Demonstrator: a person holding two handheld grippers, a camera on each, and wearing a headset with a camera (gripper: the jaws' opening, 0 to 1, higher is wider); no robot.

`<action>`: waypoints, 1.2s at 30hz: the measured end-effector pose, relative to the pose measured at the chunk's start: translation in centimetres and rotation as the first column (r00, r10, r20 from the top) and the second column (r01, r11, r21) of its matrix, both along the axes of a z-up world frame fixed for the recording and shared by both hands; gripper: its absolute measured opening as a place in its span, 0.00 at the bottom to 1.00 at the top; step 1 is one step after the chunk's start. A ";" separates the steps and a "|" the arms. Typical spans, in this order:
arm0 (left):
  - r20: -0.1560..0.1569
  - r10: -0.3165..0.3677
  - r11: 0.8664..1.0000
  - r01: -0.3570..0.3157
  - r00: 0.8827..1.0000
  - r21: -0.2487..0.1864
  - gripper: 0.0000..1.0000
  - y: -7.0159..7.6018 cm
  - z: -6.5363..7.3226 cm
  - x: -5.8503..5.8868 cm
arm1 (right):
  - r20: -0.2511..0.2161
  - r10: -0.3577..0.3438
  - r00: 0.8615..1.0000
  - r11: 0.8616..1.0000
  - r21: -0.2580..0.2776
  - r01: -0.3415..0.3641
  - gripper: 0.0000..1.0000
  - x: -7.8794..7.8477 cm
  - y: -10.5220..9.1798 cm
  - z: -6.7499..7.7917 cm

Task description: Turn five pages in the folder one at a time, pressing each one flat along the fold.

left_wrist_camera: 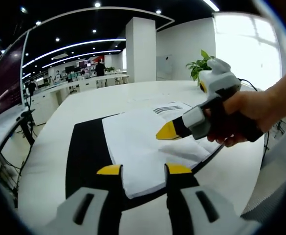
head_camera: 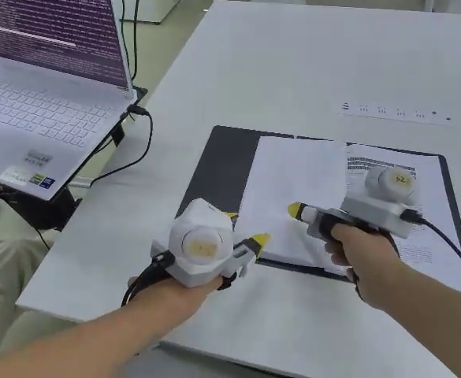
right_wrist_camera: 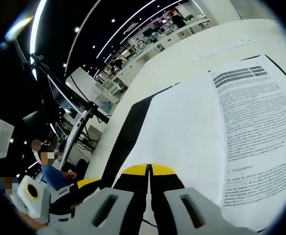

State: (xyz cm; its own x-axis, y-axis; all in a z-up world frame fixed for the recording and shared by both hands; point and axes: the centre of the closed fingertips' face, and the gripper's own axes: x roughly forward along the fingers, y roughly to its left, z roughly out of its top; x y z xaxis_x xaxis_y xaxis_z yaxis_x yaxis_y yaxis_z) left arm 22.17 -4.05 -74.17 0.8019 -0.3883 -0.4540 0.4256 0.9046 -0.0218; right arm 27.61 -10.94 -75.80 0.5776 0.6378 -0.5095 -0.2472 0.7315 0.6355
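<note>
A black folder (head_camera: 221, 161) lies open on the white table, with a blank white page (head_camera: 293, 177) spread on its left and a printed page (head_camera: 429, 246) on its right. My left gripper (head_camera: 246, 228) hovers open at the folder's near left corner; in the left gripper view its jaws (left_wrist_camera: 144, 169) straddle the blank page's corner (left_wrist_camera: 143, 181) without gripping it. My right gripper (head_camera: 296, 210) is shut and points left over the blank page near the fold. In the right gripper view its yellow tips (right_wrist_camera: 148, 170) meet above the white sheet (right_wrist_camera: 182, 132), with printed text (right_wrist_camera: 255, 112) to the right.
An open laptop (head_camera: 49, 87) stands at the far left beyond the table's edge, and its black cable (head_camera: 141, 138) hangs beside the table. A white strip with small marks (head_camera: 395, 112) lies behind the folder. Bare table top (head_camera: 293, 63) stretches beyond.
</note>
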 end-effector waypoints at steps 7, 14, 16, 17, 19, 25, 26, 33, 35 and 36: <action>-0.046 0.026 1.000 -0.025 0.999 0.011 0.32 -0.7 -2.3 0.7 | 0.007 -0.069 0.998 0.998 0.009 0.069 0.00 0.3 -4.0 0.1; -0.087 0.066 0.997 -0.063 0.994 0.037 0.32 -0.1 -4.1 0.5 | 0.029 -0.111 0.993 0.994 0.019 0.110 0.00 0.3 -6.4 0.4; -0.099 0.072 0.997 -0.068 0.992 0.047 0.33 0.2 -4.7 0.1 | 0.046 -0.112 0.993 0.994 0.013 0.111 0.00 0.2 -6.6 0.6; -0.076 0.074 0.997 -0.071 0.994 0.038 0.33 0.2 -4.5 0.1 | 0.057 -0.111 0.992 0.994 0.006 0.111 0.00 0.3 -6.8 0.6; -0.069 0.085 0.996 -0.083 0.994 0.025 0.33 0.2 -4.5 0.0 | 0.086 -0.106 0.991 0.994 0.000 0.107 0.00 0.5 -6.9 0.8; -0.044 0.094 0.995 -0.093 0.995 0.019 0.32 0.2 -4.4 0.0 | 0.163 -0.085 0.983 0.995 -0.032 0.091 0.00 1.7 -6.9 1.0; -0.040 0.096 0.995 -0.095 0.995 0.015 0.32 0.2 -4.4 0.0 | 0.183 -0.079 0.980 0.996 -0.037 0.087 0.00 2.1 -6.8 1.1; -0.027 0.102 0.995 -0.102 0.994 0.006 0.32 0.2 -4.5 0.0 | 0.292 -0.019 0.956 0.991 -0.119 0.056 0.00 4.5 -6.3 1.2; -0.026 0.103 0.995 -0.103 0.994 0.004 0.32 0.2 -4.5 0.0 | 0.303 -0.005 0.953 0.990 -0.133 0.048 0.00 5.0 -6.2 1.0; -0.025 0.103 0.995 -0.103 0.994 0.004 0.32 0.2 -4.5 0.0 | 0.302 -0.004 0.953 0.990 -0.133 0.046 0.00 5.2 -6.1 1.0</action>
State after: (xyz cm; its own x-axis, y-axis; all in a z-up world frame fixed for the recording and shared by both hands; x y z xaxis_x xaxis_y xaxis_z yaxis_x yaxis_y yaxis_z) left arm 22.20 -3.86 -78.70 0.8260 -0.3027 -0.4754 0.3293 0.9438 -0.0289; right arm 32.83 -17.05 -74.84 0.7324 0.5574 -0.3911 -0.3917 0.8147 0.4276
